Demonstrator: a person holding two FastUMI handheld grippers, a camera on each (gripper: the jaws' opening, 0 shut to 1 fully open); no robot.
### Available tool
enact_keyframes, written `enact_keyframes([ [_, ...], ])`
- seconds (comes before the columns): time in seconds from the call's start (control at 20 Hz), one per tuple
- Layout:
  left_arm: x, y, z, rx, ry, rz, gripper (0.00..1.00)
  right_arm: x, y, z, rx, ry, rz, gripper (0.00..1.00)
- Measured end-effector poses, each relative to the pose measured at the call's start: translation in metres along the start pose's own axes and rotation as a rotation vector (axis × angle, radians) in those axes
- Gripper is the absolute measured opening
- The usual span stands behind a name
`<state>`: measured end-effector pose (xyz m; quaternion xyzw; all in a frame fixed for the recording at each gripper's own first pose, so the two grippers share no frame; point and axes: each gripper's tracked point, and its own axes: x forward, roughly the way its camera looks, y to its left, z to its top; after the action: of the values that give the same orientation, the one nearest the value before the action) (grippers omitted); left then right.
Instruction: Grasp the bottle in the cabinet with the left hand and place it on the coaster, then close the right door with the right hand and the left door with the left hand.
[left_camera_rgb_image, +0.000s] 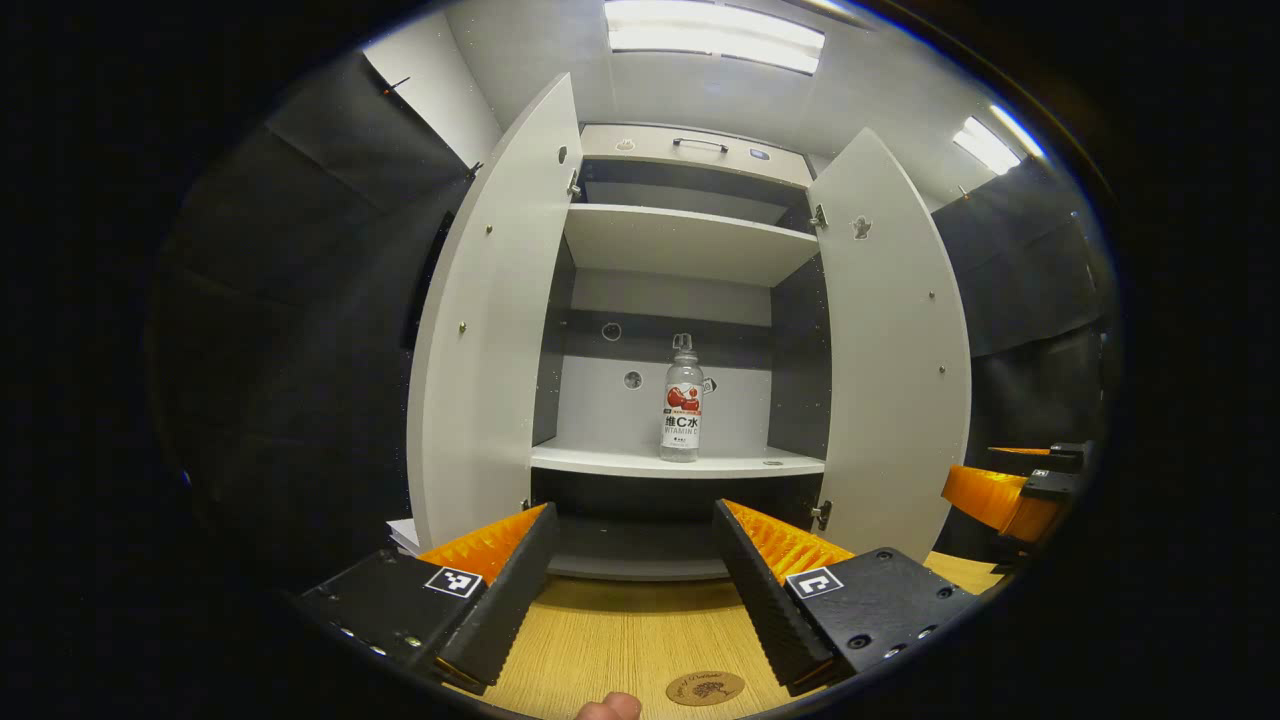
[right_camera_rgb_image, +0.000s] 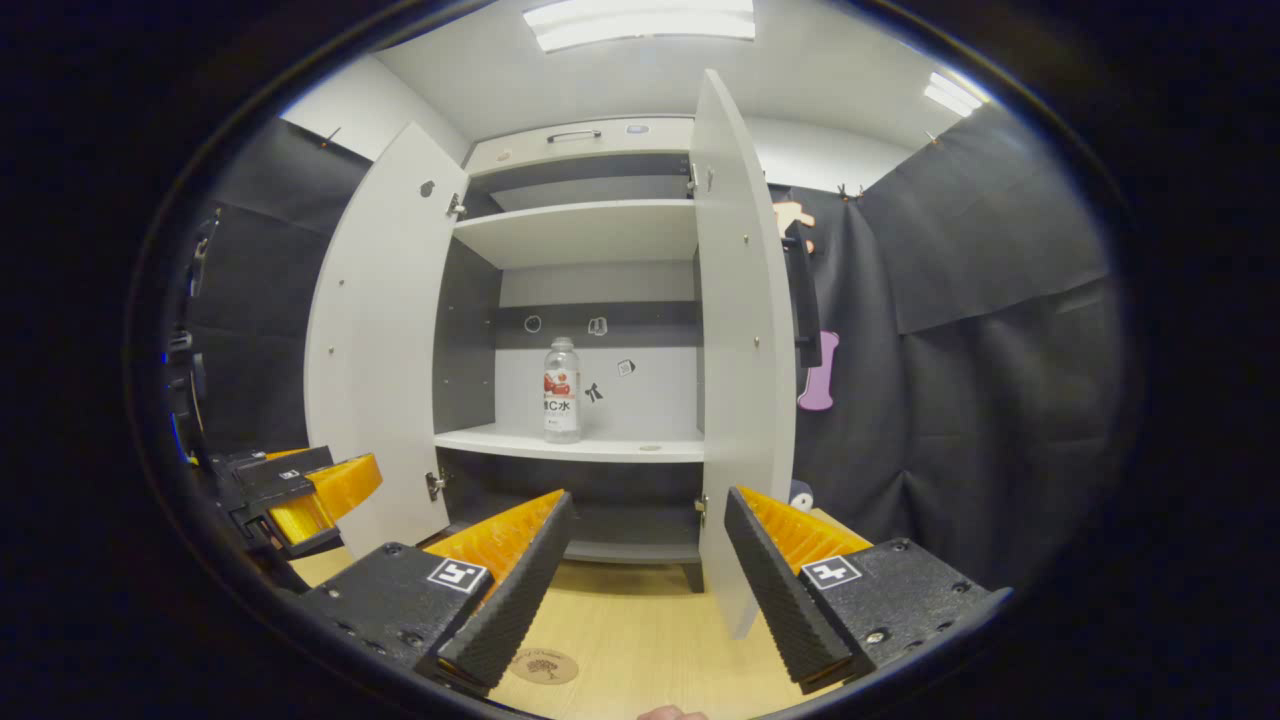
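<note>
Standing upright on the cabinet (left_camera_rgb_image: 690, 250) shelf, the bottle (left_camera_rgb_image: 682, 412) faces both claws, spread apart.

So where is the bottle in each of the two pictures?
Left gripper view: the bottle stands upright on the cabinet's lower shelf, just right of the picture's middle, between the two open doors.
Right gripper view: the bottle stands on that same shelf, a little left of the middle.
Shared landmark: the round coaster on the wooden table, at the bottom of both views.

Both views face the open cabinet (left_camera_rgb_image: 690, 250) from near above the table (left_camera_rgb_image: 610, 640), left gripper view more head-on.
</note>
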<state>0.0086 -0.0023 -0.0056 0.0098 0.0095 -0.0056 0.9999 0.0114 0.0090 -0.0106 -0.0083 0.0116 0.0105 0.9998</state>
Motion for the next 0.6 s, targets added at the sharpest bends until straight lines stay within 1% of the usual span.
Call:
enact_keyframes([
  [0.05,0.0,-0.001,0.0,0.002,0.003,-0.002,0.94,0.0,0.0,-0.001,0.004,0.001,0.002,0.99],
  [0.1,0.0,-0.001,-0.001,0.003,0.005,-0.004,0.94,0.001,0.0,-0.002,0.009,0.003,0.005,0.96],
  [0.25,0.003,0.0,0.001,-0.002,0.003,0.009,0.94,-0.001,-0.001,-0.003,0.01,0.008,0.002,0.99],
  [0.3,0.005,-0.005,0.001,-0.01,0.007,-0.011,0.95,-0.003,-0.002,-0.003,0.01,0.008,0.002,0.99],
  [0.35,0.008,-0.009,0.001,-0.015,0.012,-0.023,0.99,-0.004,-0.002,-0.004,0.01,0.009,0.002,0.99],
  [0.4,0.011,-0.012,0.002,-0.014,0.014,-0.035,0.95,-0.006,-0.002,-0.005,0.009,0.012,0.003,0.99],
  [0.45,0.017,-0.015,0.004,-0.008,0.012,-0.045,0.94,-0.006,-0.003,-0.005,0.007,0.013,0.002,0.96],
  [0.55,0.032,-0.022,0.009,0.014,0.005,-0.075,0.95,-0.009,-0.004,-0.005,0.008,0.013,-0.003,0.99],
  [0.6,0.04,-0.027,0.012,0.024,-0.001,-0.092,0.94,-0.01,-0.005,-0.004,0.01,0.012,-0.005,0.96],
])
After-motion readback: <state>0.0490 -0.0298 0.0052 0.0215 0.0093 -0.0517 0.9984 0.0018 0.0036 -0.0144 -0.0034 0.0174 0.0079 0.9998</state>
